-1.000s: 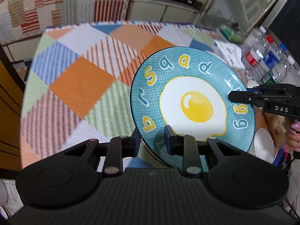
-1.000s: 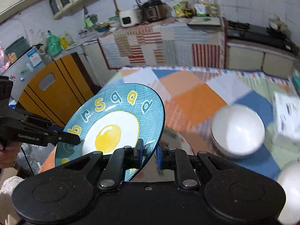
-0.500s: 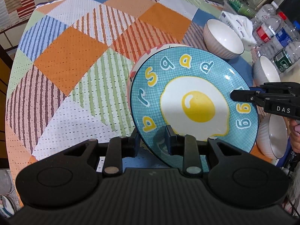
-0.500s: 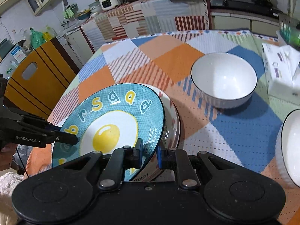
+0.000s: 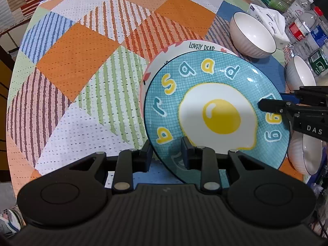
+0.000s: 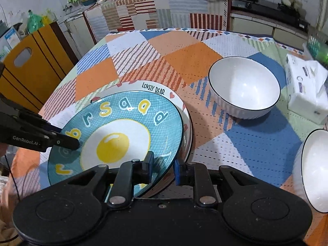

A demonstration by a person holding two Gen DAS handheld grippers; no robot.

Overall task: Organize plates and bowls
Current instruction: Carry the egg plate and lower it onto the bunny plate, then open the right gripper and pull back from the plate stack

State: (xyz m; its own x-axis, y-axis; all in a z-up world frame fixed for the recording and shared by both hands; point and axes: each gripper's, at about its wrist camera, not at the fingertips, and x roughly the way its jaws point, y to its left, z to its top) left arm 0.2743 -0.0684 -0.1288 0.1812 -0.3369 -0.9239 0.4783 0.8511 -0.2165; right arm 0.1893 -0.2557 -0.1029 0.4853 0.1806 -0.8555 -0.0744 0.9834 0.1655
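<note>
Lowered over the last half second: turquoise round ceramic plate with a fried-egg print (image 5: 221,116) (image 6: 114,137), brought down close over a white round ceramic plate lettered LOVELY BEAR (image 5: 201,46) (image 6: 153,88). Showed only a crescent of that white plate's rim, at 12 o'clock of the turquoise one. Could not tell whether the two plates touched.

Held from two opposite sides. Left gripper (image 5: 166,153) (image 6: 69,143) clenched on the turquoise plate's rim at 6 o'clock of its own view, one finger under the edge and one on the printed face. Right gripper (image 6: 163,164) (image 5: 266,104) gripped the rim opposite, at 3 o'clock in the left wrist view, black tip lying on the face near the yellow letters.

Lay over a desk covered in a checked orange, blue, green and white cloth (image 5: 82,61). Stood at 1 o'clock of the plates, well apart: white ribbed ceramic bowl with a dark rim (image 5: 252,34) (image 6: 244,94). Beyond it, at 2 o'clock, a white tissue pack (image 5: 268,20) (image 6: 307,90). Sat at 3 o'clock in the right wrist view, cut by the frame edge: second white bowl (image 6: 315,168). Clustered at the desk's far right corner: clear plastic bottles (image 5: 303,26).
</note>
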